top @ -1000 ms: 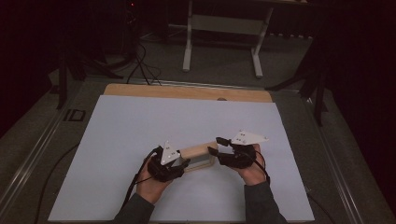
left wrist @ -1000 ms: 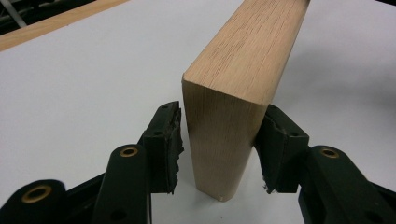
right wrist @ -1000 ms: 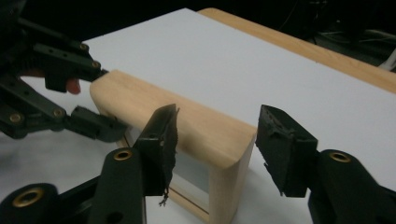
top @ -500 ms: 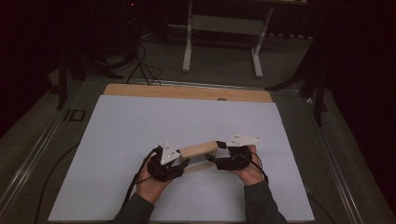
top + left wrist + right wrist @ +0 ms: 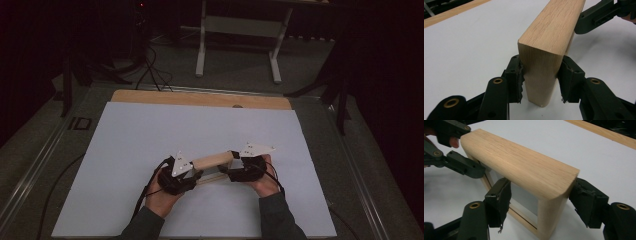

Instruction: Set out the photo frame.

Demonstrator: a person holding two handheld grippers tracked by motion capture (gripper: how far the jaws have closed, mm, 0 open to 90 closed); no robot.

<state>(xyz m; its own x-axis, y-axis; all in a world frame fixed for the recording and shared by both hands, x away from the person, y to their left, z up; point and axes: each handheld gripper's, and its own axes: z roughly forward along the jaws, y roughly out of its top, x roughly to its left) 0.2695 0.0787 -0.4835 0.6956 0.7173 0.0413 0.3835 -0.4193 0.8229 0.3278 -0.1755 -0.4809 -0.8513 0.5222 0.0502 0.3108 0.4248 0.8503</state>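
The left gripper [image 5: 196,175] sits at the left end of a wooden frame [image 5: 212,161] that stands upright on the white table sheet [image 5: 130,140], near the person's edge. In the left gripper view its jaws straddle the frame's [image 5: 549,47] end post; they have just been closing in. The right-hand pad presses the wood, while the left-hand pad [image 5: 517,80] touches only near its top, with a thin gap lower down, so a firm hold cannot be told.

The frame [image 5: 524,170] runs level between both hands, its rounded top rail uppermost.

At its right end, the right gripper [image 5: 231,171] has just been opening its jaws. In the right gripper view they stand wide on either side of the corner post, one pad [image 5: 499,202] clear of the wood, the other just beside the rail's end.
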